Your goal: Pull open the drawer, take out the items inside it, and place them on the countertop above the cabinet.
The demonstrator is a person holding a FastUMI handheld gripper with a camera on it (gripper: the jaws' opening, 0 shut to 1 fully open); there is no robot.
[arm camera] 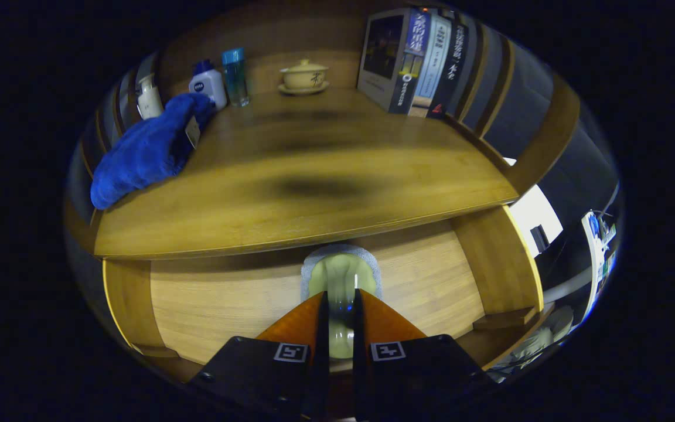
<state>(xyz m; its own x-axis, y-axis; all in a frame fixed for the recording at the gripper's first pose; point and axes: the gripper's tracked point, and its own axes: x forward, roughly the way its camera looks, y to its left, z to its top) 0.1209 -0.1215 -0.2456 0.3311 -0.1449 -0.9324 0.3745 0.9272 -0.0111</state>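
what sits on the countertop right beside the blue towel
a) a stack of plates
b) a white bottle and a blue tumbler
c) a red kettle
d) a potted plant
b: a white bottle and a blue tumbler stand by the blue towel on the countertop, while the gripper grips the drawer handle below.

three bottles [208,85], one lidded cup [304,75], one blue towel [147,149], perhaps four books [413,58]

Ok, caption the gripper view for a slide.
Hand-held gripper closed on a pale green sponge-like item before the drawer front, below the countertop.
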